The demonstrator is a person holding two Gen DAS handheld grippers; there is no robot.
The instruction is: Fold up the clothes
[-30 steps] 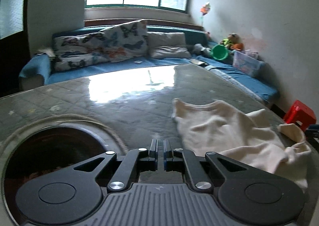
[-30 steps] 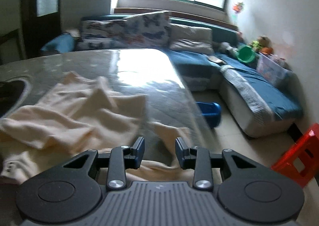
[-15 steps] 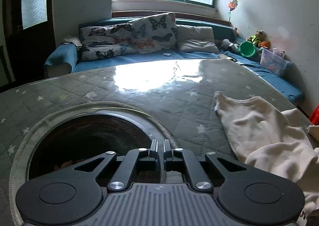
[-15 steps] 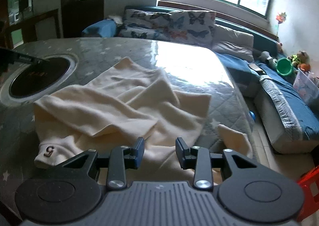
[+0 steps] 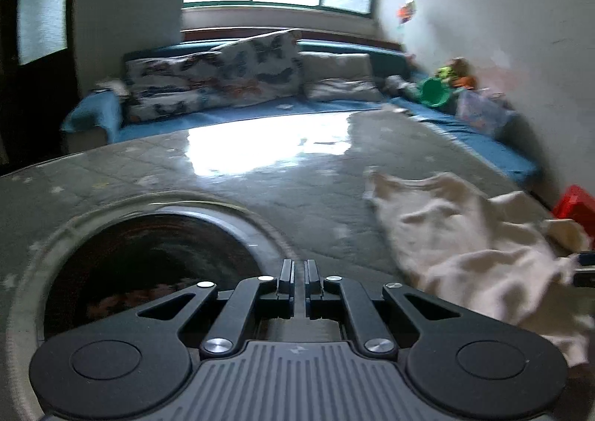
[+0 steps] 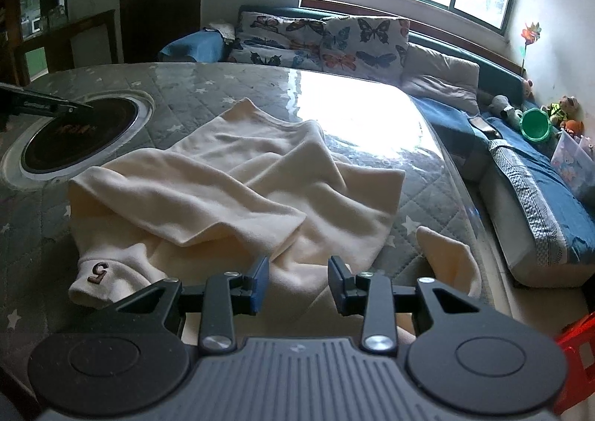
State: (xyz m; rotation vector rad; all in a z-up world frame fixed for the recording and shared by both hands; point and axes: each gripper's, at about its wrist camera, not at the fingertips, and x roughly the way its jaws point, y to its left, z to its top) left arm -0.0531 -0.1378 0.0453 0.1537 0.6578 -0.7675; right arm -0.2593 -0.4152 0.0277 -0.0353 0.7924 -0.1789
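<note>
My right gripper [image 6: 297, 281] hangs with its jaws apart and nothing between them, just over the near hem of the sweater [image 6: 238, 194]. The cloth starts right under my fingertips and spreads away toward 11 o'clock. My left gripper [image 5: 298, 279] has its jaws pressed together on nothing — it sits over the round hob [image 5: 148, 264] set in the worktop [image 5: 260, 175], and from there the sweater [image 5: 465, 246] lies off at 2 o'clock, apart from the fingers.

So the right gripper is the nearer one by a good margin; the left has to cross over first.

The sweater is cream, crumpled, lying on the quilted, star-printed cover of the worktop [image 6: 420, 198]. In the right view its long axis seems to run from the near hem at 6 o'clock up to a far edge at about 11 o'clock, near the hob [image 6: 78, 138], though which end is the collar I cannot tell. One sleeve is thrown across the body, and its cuff [image 6: 100, 279], with a small brown "5" on it, points to 9 o'clock, just left of my left finger. A second loose flap [image 6: 450, 257] lies at 3 o'clock by the worktop's edge.

I judge the folding not yet begun: the piece first wants spreading flat, and the cuff is the handiest thing to take.
</note>
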